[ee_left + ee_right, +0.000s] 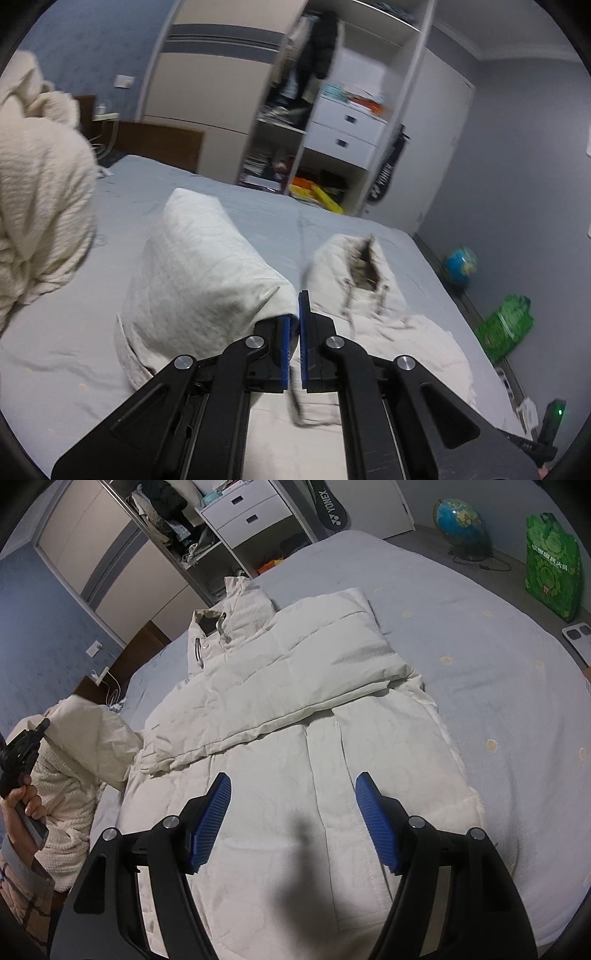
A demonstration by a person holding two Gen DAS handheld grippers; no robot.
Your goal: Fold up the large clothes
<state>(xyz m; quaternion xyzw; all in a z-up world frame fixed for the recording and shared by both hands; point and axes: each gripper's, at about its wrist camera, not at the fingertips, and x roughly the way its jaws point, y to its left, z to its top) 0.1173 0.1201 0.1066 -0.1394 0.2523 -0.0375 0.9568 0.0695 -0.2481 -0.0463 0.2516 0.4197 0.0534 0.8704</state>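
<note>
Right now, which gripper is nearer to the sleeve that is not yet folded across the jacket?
Left. The left gripper is shut on the sleeve, lifting it. The right gripper hovers open over the jacket front, apart from it.

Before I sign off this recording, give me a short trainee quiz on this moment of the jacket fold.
1. True or false: the right gripper is shut on the white quilted puffer jacket.
2. Where is the green printed shopping bag? A: lying on the jacket. B: standing on the grey floor near the blue globe. C: held by a gripper.
3. Fill in: the left gripper pinches the jacket's raised ____.

Key: 1 false, its jaws stand wide open above the jacket. 2 B. 3 sleeve.
</note>
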